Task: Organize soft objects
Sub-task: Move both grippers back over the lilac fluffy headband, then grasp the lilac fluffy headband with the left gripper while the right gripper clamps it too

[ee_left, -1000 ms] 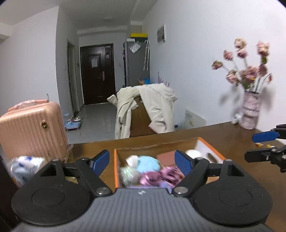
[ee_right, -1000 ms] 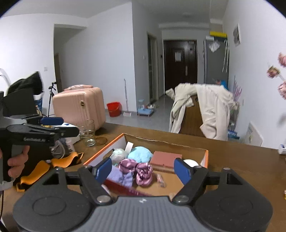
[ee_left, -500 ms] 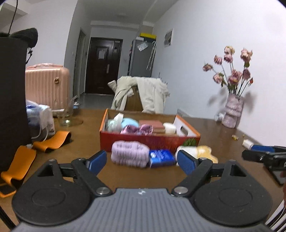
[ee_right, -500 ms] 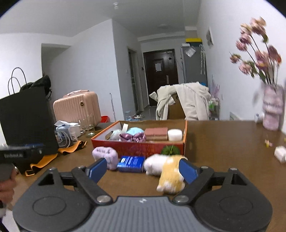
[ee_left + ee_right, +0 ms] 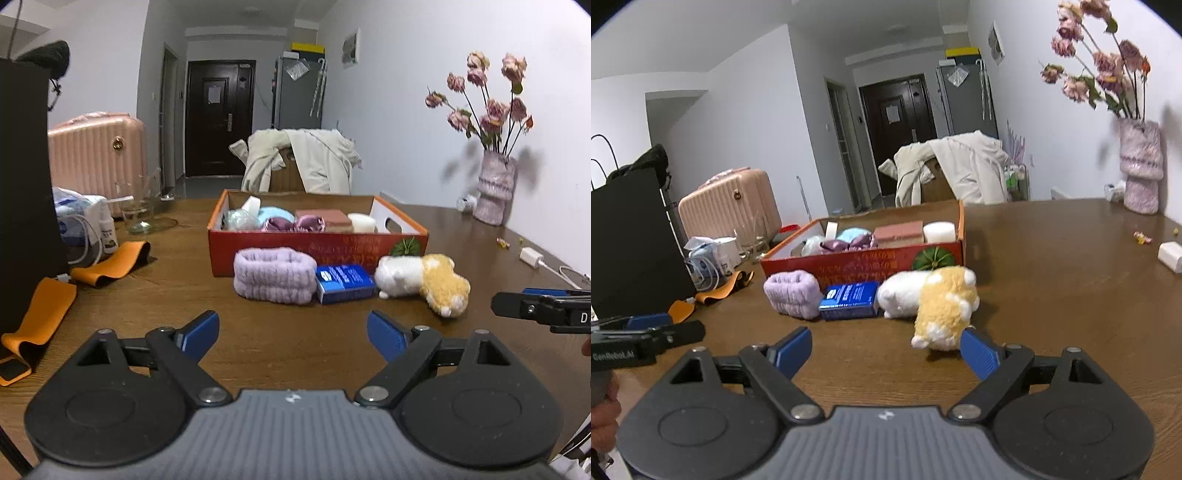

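Both claws, left claw (image 5: 293,334) and right claw (image 5: 886,349), hover released and empty over the worktop (image 5: 1052,280); just ahead of the right claw's right finger lies a plush toy (image 5: 938,299), likely light and squashy, best pinched around its middle.

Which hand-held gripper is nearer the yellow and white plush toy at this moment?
Right. The right hand-held gripper is open with one blue fingertip just short of the plush toy. The left hand-held gripper, also open, sits farther back, facing the purple headband.
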`<state>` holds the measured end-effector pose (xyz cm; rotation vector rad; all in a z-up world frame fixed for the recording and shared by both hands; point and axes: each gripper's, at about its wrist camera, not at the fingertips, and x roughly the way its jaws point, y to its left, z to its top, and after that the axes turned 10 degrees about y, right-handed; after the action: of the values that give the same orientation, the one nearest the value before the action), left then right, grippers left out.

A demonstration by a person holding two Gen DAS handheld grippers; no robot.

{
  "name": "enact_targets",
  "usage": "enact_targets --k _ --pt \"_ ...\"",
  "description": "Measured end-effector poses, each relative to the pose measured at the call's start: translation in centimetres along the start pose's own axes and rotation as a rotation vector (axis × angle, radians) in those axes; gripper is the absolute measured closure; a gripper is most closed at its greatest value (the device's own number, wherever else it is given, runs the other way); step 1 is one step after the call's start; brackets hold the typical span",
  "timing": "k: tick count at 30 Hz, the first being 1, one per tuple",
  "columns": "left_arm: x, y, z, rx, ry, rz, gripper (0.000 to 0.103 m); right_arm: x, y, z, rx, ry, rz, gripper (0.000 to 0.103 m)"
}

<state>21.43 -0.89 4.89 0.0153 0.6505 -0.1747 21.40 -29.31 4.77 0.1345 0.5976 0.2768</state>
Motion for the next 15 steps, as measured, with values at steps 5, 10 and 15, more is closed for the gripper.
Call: enact_targets --k 5,10,15 --pt "2.6 1.1 0.3 -0.037 0.041 0.002 0.014 2.3 0.5 0.3 0.004 0.027 0.015 0.018" --pt "5.3 2.7 2.0 -0.052 0.036 0.012 0.014 5.0 1.6 1.7 0.004 0.033 0.045 0.026" --pt "8.8 5.2 5.8 -0.089 0.0 0.008 0.026 9.9 4.3 4.4 -0.056 0.061 0.142 0.047"
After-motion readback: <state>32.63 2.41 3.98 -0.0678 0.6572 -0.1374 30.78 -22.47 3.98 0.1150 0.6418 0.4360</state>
